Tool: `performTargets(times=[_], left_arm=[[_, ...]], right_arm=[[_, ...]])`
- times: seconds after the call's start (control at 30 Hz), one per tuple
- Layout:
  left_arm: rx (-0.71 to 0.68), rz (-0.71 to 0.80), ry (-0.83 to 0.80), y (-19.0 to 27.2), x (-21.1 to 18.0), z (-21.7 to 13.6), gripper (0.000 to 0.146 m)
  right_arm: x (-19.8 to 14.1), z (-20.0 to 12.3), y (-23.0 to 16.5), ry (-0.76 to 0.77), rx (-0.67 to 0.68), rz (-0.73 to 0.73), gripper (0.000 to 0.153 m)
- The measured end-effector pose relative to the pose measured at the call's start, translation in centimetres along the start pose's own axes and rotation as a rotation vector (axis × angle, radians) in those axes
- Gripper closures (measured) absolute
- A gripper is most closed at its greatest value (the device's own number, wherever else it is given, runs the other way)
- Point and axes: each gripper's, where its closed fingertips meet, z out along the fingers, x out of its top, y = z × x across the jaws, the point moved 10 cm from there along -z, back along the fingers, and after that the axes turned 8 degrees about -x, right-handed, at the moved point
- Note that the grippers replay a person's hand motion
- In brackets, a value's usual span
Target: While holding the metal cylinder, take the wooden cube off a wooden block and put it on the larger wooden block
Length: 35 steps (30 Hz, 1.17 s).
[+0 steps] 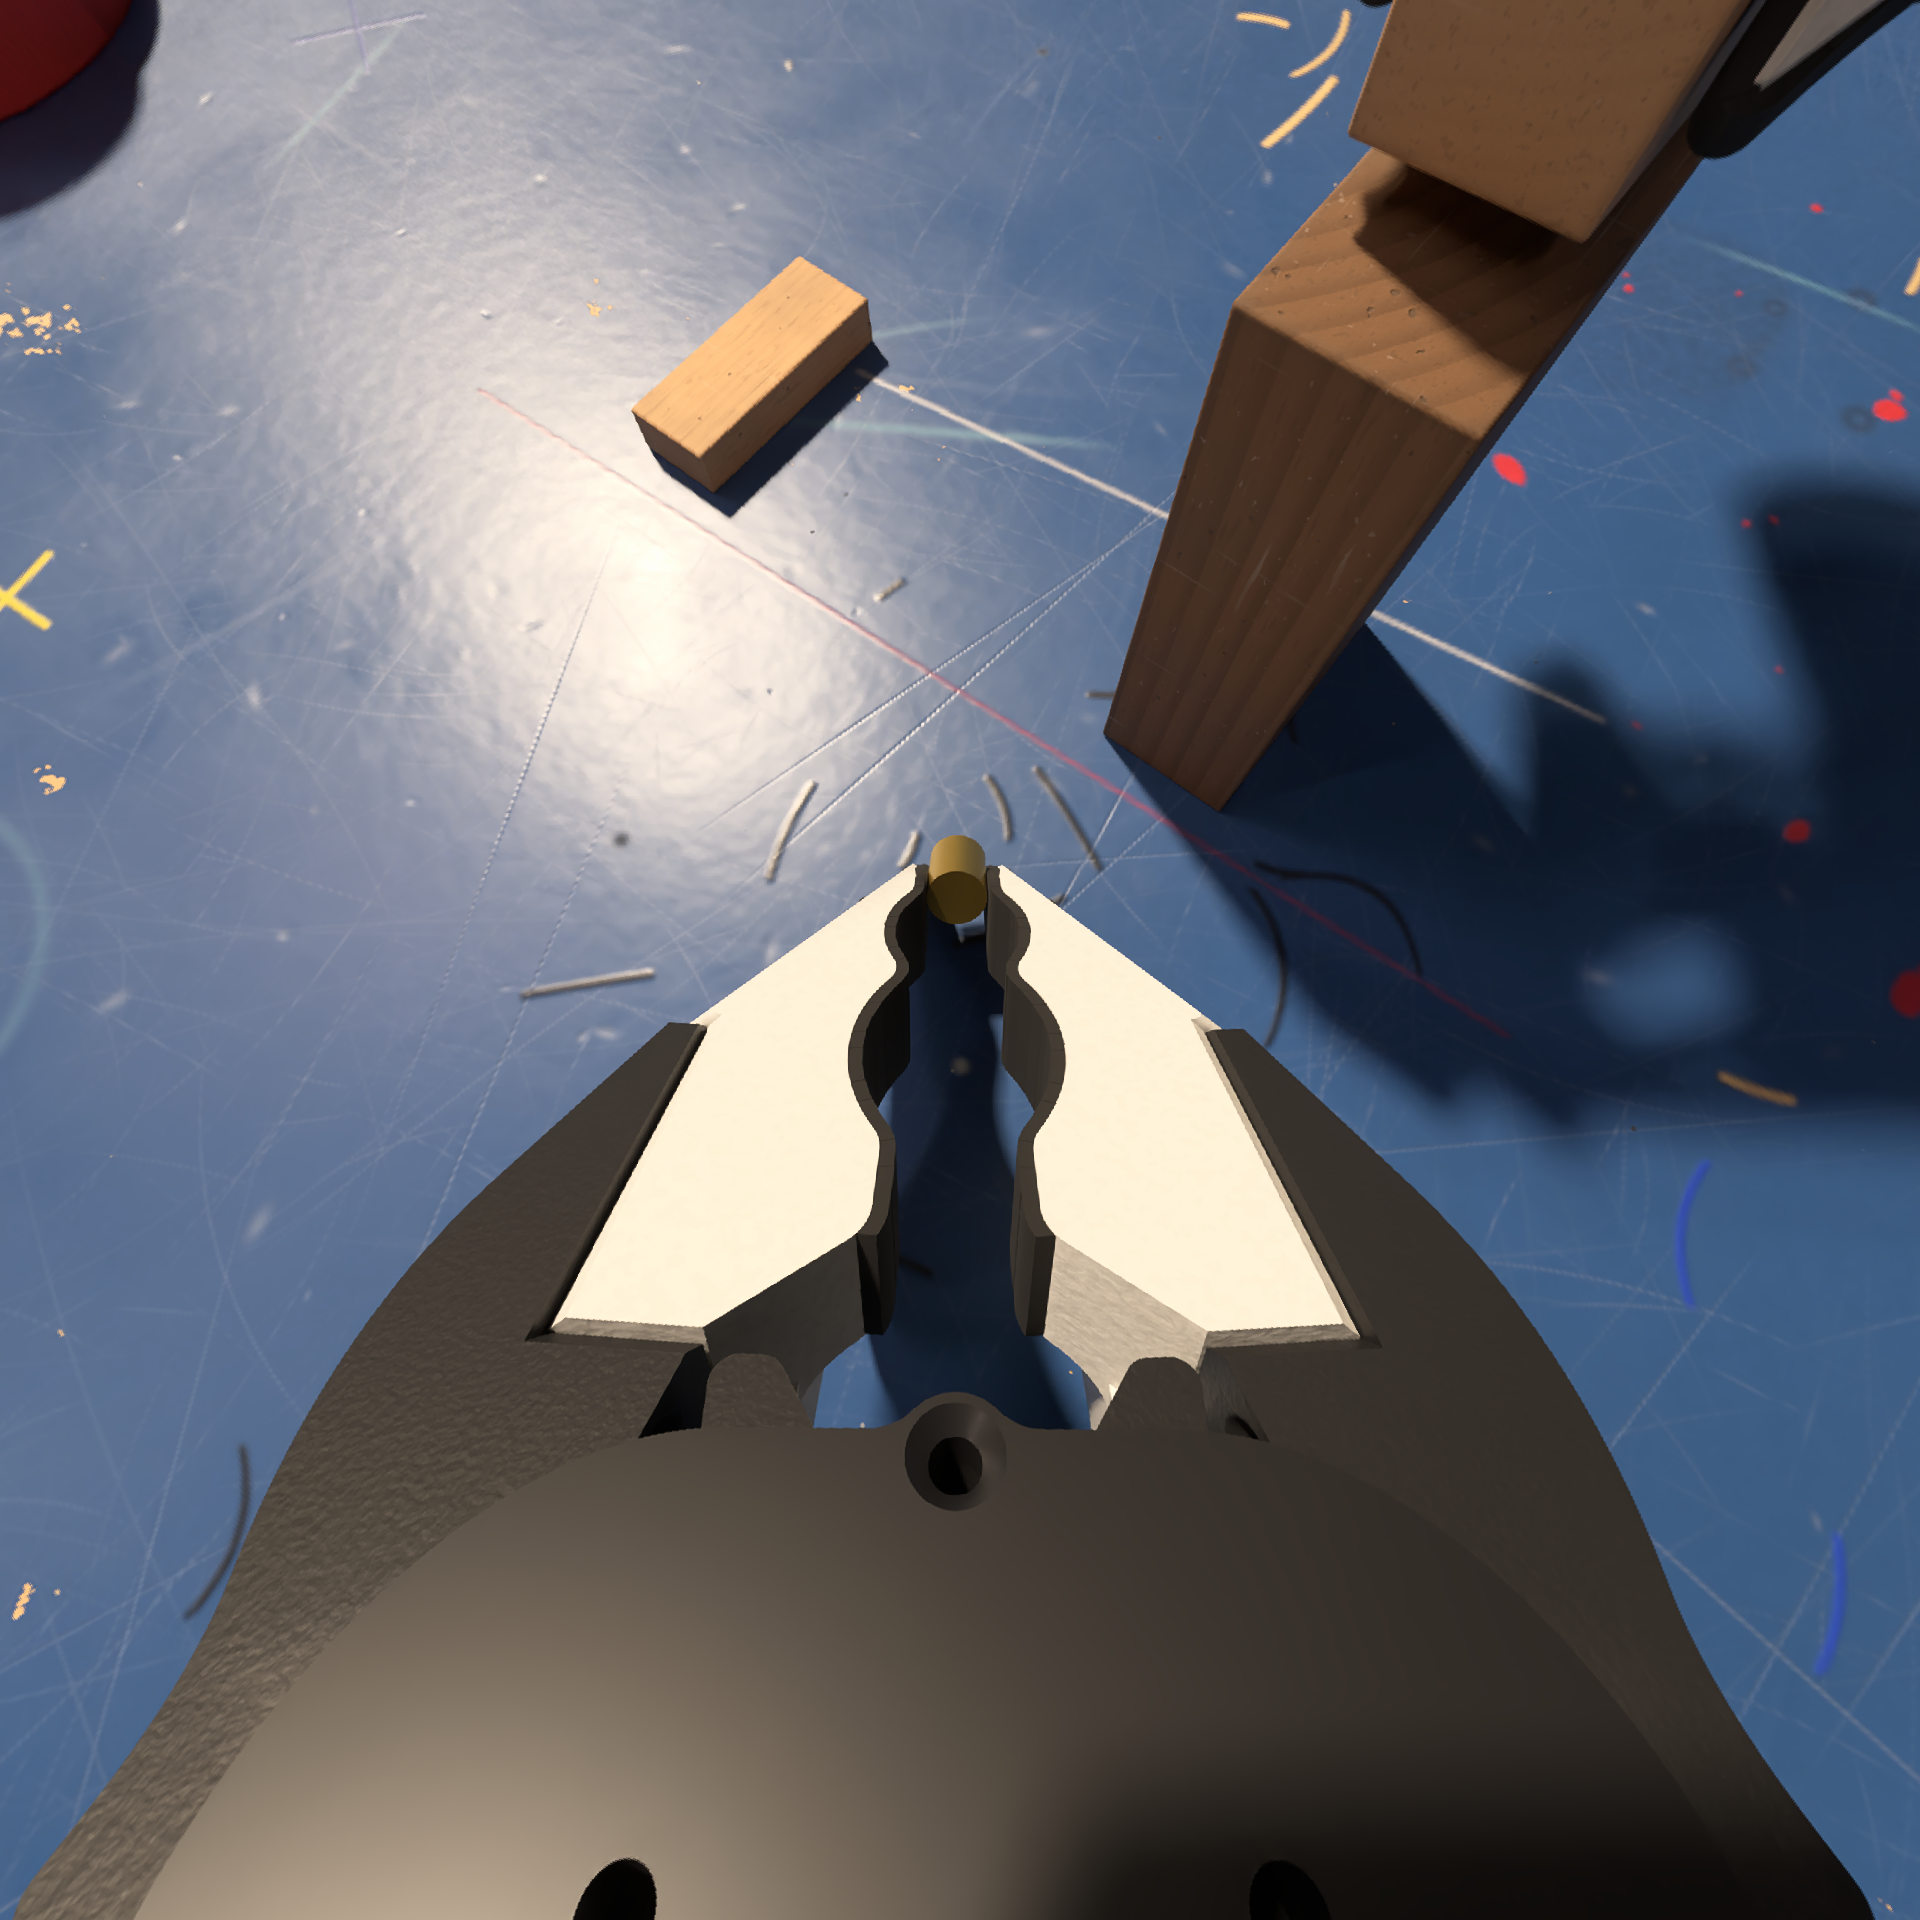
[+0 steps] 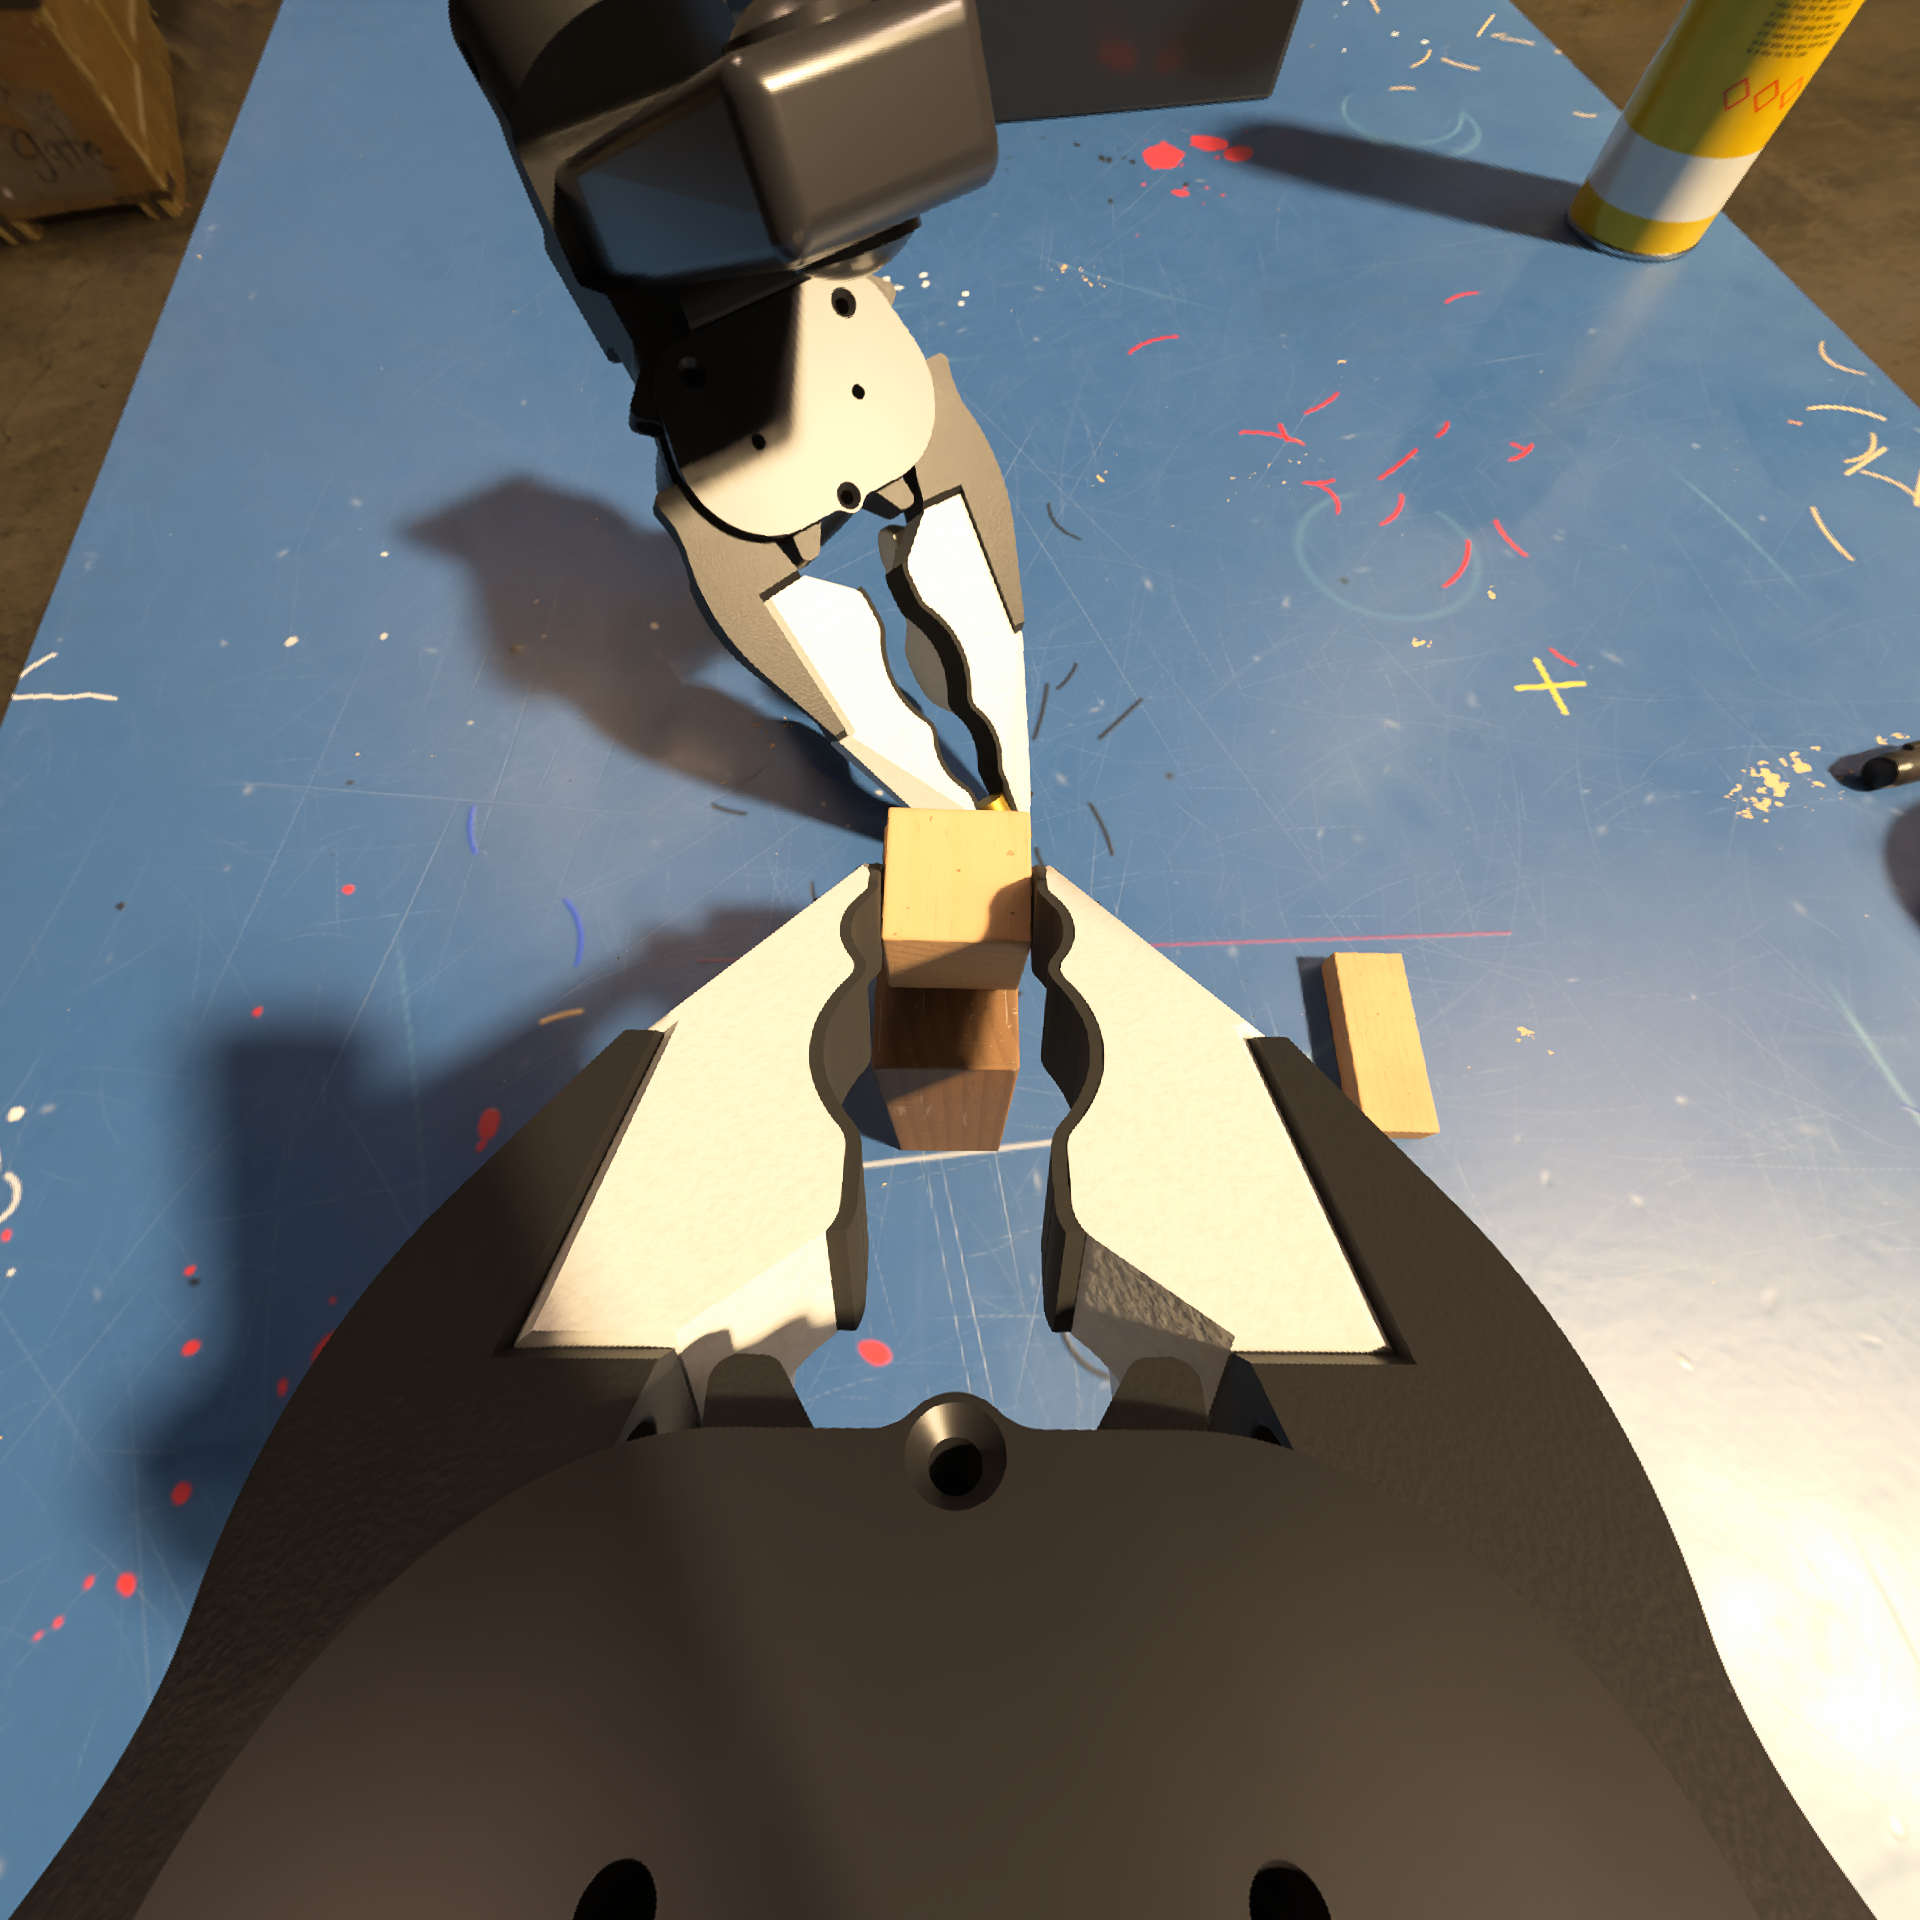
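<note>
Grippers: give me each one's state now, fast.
Left gripper: closed on the metal cylinder.
Right gripper: closed on the wooden cube.

There were two claws: the left claw [image 1: 956, 883] and the right claw [image 2: 956, 883]. There were three wooden pieces: one cube [image 2: 951, 883], one tall dark block [image 2: 951, 1081] and one flat pale block [image 2: 1382, 1044]. There was one small brass-coloured cylinder [image 1: 956, 881], one yellow and white can [image 2: 1704, 114] and one blue bench [image 2: 1455, 727].

Scuffed blue tabletop [image 2: 1455, 727], yellow-white spray can [image 2: 1704, 125], cardboard box [image 2: 73, 104], red object [image 1: 42, 52]
</note>
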Motion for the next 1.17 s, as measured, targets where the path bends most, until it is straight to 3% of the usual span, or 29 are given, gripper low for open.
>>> performTargets(times=[0.5, 0.63, 0.83, 0.9, 1.03, 1.17], left_arm=[[0.002, 0.003, 0.0, 0.0, 0.0, 0.0, 0.136], [0.003, 0.004, -0.001, 0.0, 0.0, 0.0, 0.136], [0.005, 0.006, -0.001, 0.1, 0.0, 0.0, 0.136], [0.005, 0.006, -0.001, 0.1, 0.0, 0.0, 0.136], [0.006, 0.007, -0.001, 0.1, 0.0, 0.0, 0.136], [0.007, 0.008, -0.001, 0.1, 0.0, 0.0, 0.136]], right_arm=[[-0.1, 0.4, -0.3, -0.024, -0.007, -0.018, 0.125], [0.0, 0.0, -0.2, 0.014, -0.004, -0.006, 0.093], [0.0, -1.8, 0.5, 0.182, -0.018, 0.038, 0.082], [-0.4, -2.4, 0.2, 0.27, 0.022, 0.048, 0.087], [-1.7, -2.7, -1.6, 0.319, 0.227, -0.111, 0.132], [-3.2, -0.9, -3.2, 0.158, 0.299, -0.225, 0.134]])
